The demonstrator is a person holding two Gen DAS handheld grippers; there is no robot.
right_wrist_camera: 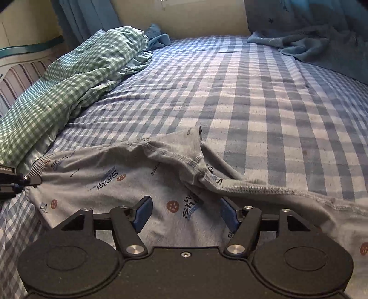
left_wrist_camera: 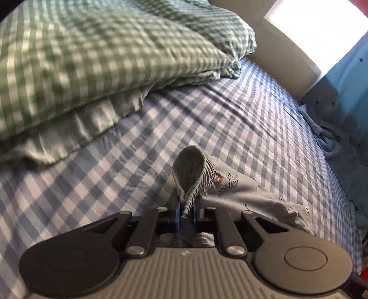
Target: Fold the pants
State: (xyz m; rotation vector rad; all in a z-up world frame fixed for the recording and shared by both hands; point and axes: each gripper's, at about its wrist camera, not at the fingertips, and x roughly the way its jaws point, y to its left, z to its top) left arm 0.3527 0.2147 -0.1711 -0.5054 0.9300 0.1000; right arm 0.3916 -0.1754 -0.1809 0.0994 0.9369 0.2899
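Observation:
Grey printed pants (right_wrist_camera: 128, 184) lie spread on the blue checked bed sheet (right_wrist_camera: 264, 96), crotch seam bunched up near the middle. My left gripper (left_wrist_camera: 186, 212) is shut on the ribbed waistband (left_wrist_camera: 193, 174), which loops up above the fingertips; it also shows at the left edge of the right wrist view (right_wrist_camera: 34, 180), pinching the waistband corner. My right gripper (right_wrist_camera: 186, 212) is open and hovers just above the seat of the pants, with its blue pads (right_wrist_camera: 143, 212) on either side of a printed logo.
A green checked duvet (left_wrist_camera: 92, 64) is heaped along the left side of the bed. A blue towel (right_wrist_camera: 306, 43) and dark star-printed fabric lie at the far right corner. A cream wall (right_wrist_camera: 202, 18) stands behind the bed.

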